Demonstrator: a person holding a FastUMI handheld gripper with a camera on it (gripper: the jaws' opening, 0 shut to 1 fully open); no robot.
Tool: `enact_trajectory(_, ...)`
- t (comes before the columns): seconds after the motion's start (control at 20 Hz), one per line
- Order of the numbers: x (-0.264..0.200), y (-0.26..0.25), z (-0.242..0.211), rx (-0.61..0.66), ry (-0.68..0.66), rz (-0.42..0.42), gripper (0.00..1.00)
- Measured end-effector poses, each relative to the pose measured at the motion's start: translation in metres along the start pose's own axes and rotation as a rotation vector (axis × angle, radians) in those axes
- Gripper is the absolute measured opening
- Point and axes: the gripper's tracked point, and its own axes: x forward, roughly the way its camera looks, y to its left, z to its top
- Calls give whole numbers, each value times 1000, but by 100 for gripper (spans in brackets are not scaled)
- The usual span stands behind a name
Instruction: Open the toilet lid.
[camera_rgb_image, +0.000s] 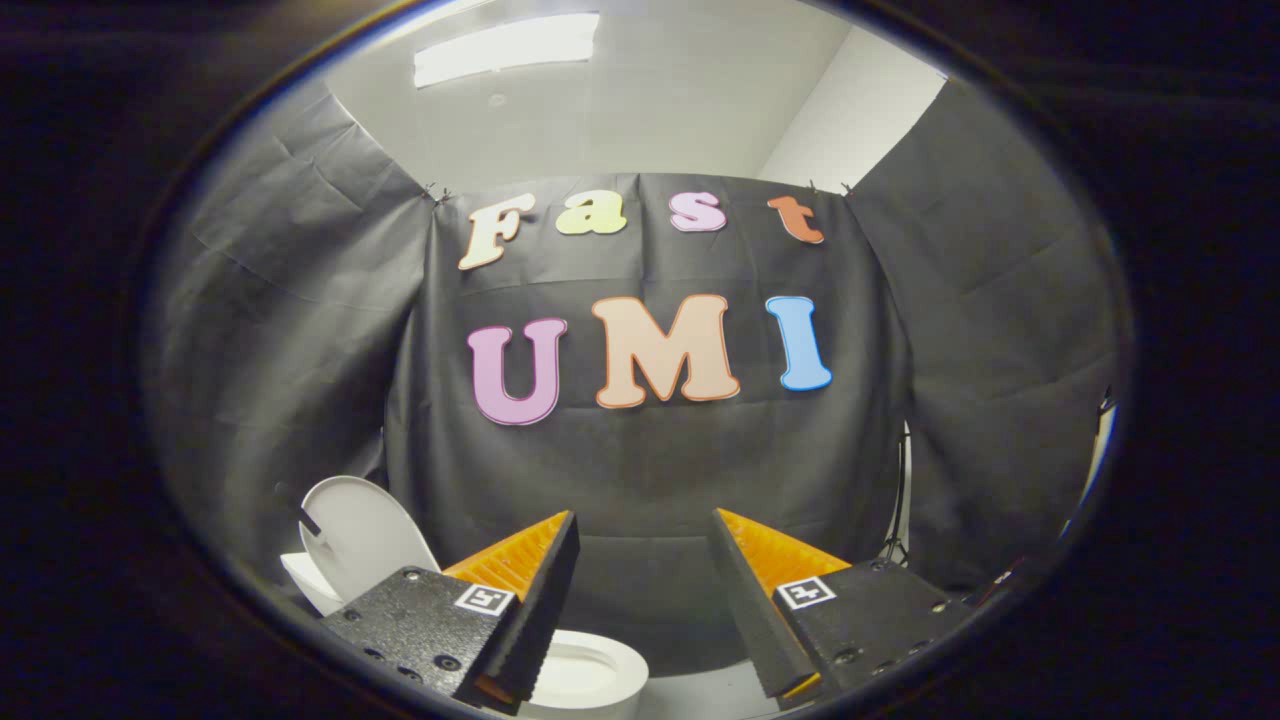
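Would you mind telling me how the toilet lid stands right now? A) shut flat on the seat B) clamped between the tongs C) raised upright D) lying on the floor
C: the lid stands raised behind the seat, off beside one finger of the open tongs, which hold nothing.

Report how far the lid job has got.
Done, by the look of it: the lid stands raised behind the bowl, whose opening shows. In hand: nothing; the gripper is open, its fingers spread with only the booth wall between them, apart from the toilet, which lies low and to the left of the fingers. Left: apparently nothing on the lid itself.
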Motion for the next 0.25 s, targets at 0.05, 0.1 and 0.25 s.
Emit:
enact_trajectory(0.05, 0, 2, -1, -1, 5, 5, 80)
enact_trajectory(0.1, -1, 6, -4, -3, 11, 9, 80)
enact_trajectory(0.25, 0, 11, -6, -9, 23, 21, 80)
